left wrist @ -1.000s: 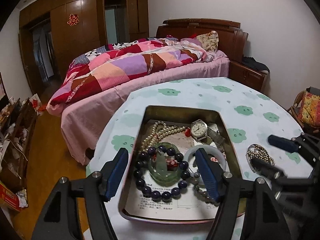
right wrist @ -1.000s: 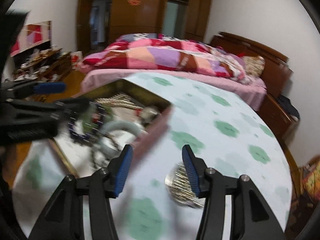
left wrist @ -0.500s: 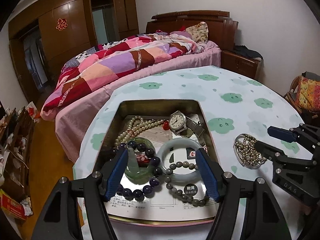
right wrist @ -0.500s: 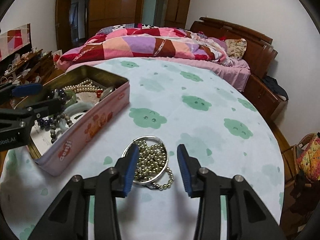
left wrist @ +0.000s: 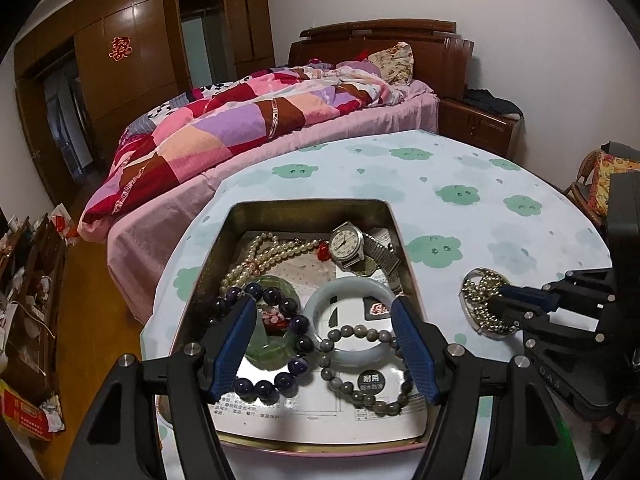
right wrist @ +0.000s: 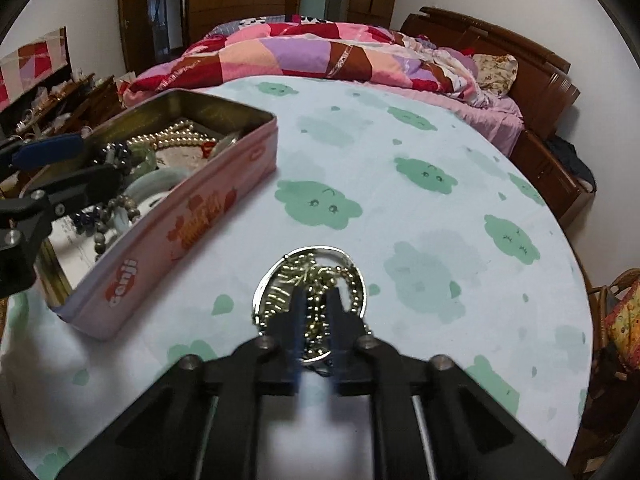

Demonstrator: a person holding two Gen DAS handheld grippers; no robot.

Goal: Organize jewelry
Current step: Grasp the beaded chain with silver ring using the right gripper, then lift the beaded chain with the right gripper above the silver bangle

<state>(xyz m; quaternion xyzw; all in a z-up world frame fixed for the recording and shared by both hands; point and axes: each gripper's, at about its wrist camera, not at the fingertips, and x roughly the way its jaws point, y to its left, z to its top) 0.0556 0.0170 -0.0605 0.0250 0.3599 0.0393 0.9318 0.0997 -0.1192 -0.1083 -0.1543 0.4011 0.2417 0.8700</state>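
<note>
A pink tin [left wrist: 402, 248] [right wrist: 188, 236] on the table holds a pearl necklace [left wrist: 264, 256], a watch [left wrist: 347, 243], a pale jade bangle [left wrist: 347, 292], a dark bead bracelet [left wrist: 280, 380] and a grey bead bracelet [left wrist: 360, 392]. My left gripper [left wrist: 324, 344] is open and empty, hovering over the tin's near end. A gold bead chain with a silver ring [right wrist: 316, 280] [left wrist: 486, 300] lies on the cloth right of the tin. My right gripper [right wrist: 316, 312] [left wrist: 500, 298] has closed its fingers on this chain.
The round table has a pale cloth with green clouds [right wrist: 424, 176]. A bed with a patchwork quilt [left wrist: 248, 120] stands beyond the table's far edge. A nightstand [left wrist: 476, 128] is at the back right. Cluttered shelves [left wrist: 28, 280] stand at the left.
My right gripper moved down onto the gold chain and its fingers closed from wide apart to nearly together. My left gripper stayed open over the tin, drifting slightly.
</note>
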